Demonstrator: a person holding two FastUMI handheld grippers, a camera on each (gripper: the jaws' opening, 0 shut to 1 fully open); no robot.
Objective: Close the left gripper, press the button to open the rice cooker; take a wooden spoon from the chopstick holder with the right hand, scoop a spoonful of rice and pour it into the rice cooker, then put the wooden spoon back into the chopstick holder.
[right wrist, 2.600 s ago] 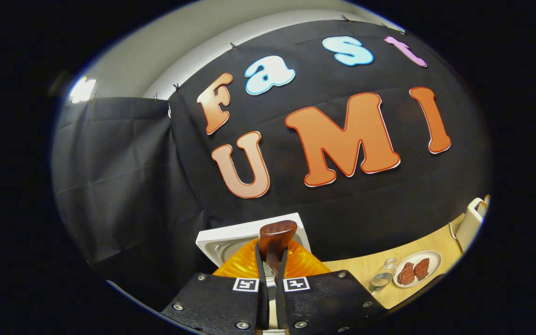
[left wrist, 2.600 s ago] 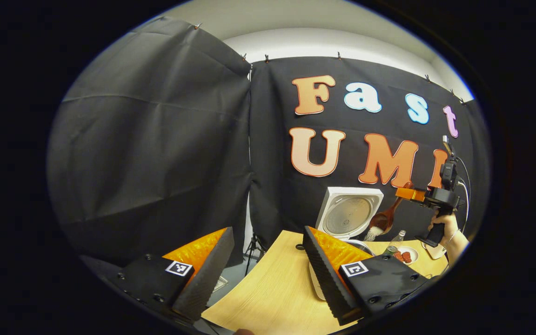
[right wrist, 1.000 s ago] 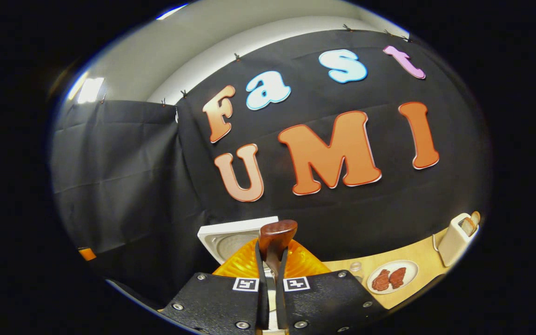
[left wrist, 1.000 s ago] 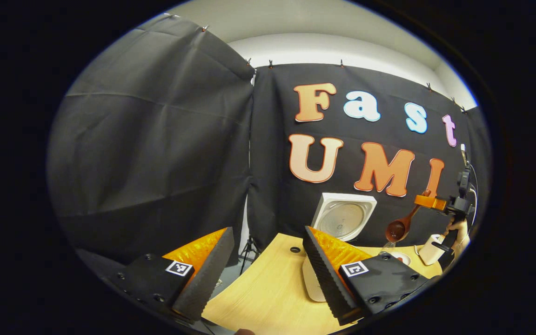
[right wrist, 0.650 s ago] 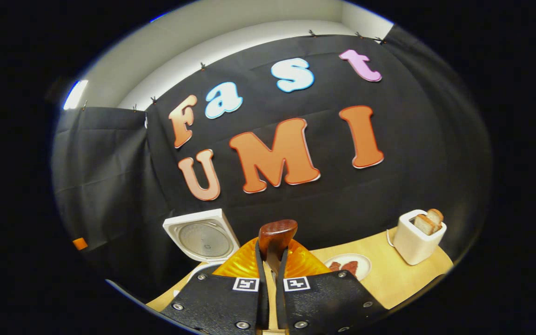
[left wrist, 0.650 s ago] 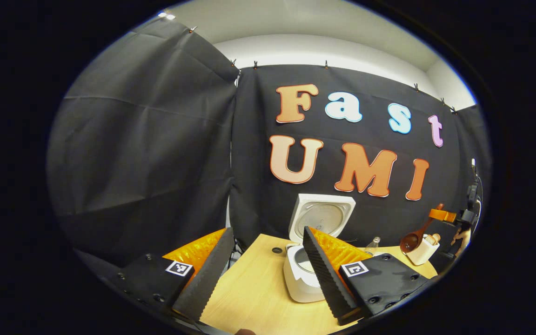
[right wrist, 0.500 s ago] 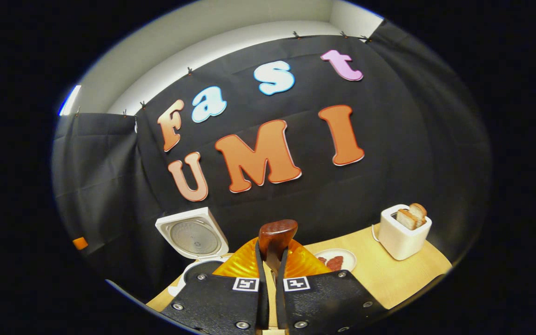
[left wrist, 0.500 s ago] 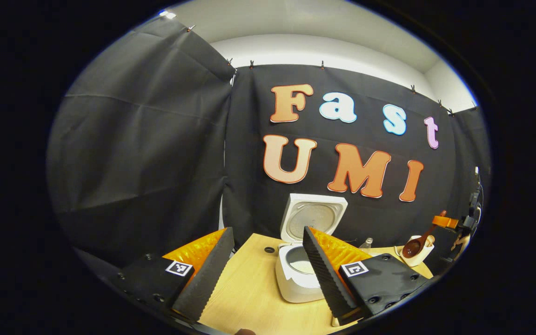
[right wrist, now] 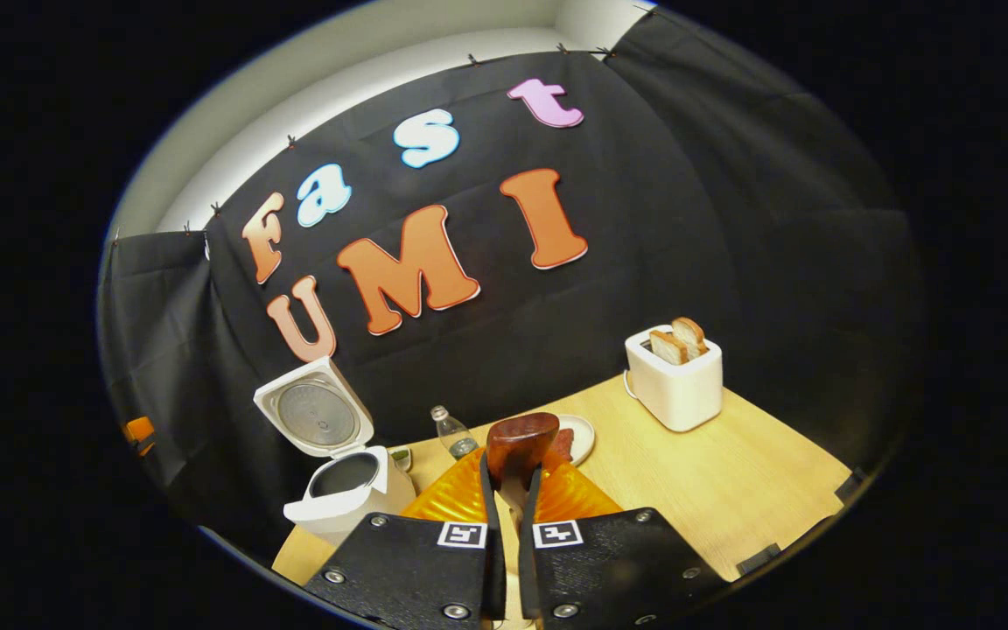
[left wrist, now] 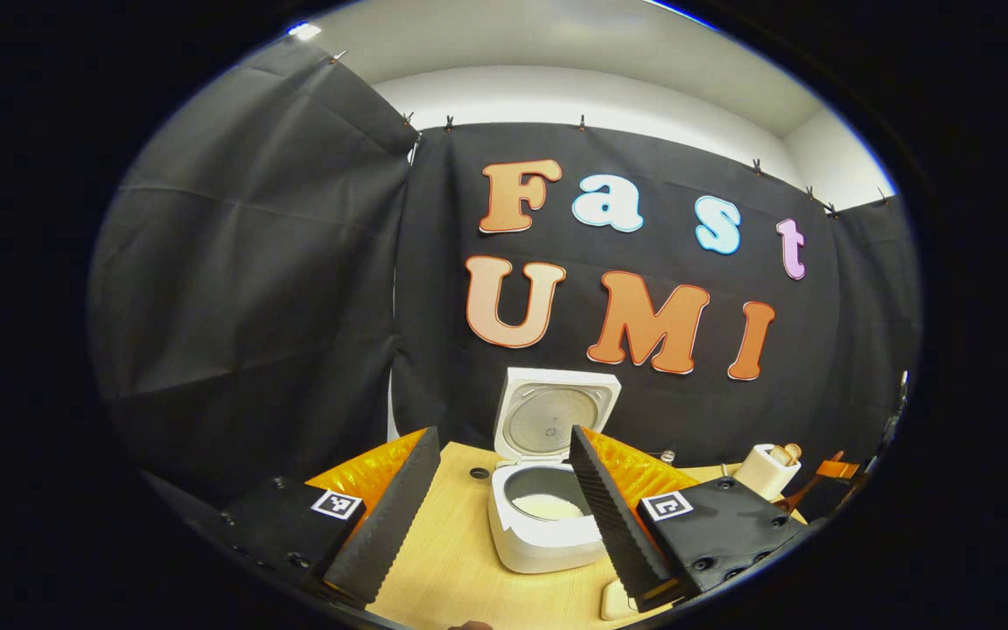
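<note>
The white rice cooker [left wrist: 548, 547] stands on the wooden table [left wrist: 451, 560] with its lid [left wrist: 554, 418] raised and white rice [left wrist: 548, 506] in the pot. My left gripper [left wrist: 502, 433] hangs open in front of it, the cooker showing between its fingers. At the far right of the left gripper view, the wooden spoon [left wrist: 797, 497] slants down from my right gripper [left wrist: 838, 470]. In the right gripper view, my right gripper [right wrist: 508, 477] is shut on the wooden spoon [right wrist: 521, 442], whose brown end sticks up between the fingers. The open rice cooker [right wrist: 346, 494] lies to the left.
A white toaster [right wrist: 675, 381] with bread slices stands at the back right of the table [right wrist: 731, 490]. A plate [right wrist: 581, 437] of brown food and a small bottle [right wrist: 451, 433] sit behind my right fingers. A small cream object [left wrist: 613, 599] lies by my left gripper's right finger.
My right gripper has carried the spoon from above the cooker, where rice poured out, away to the right. The left gripper view has swung so the cooker now sits between its fingers.
</note>
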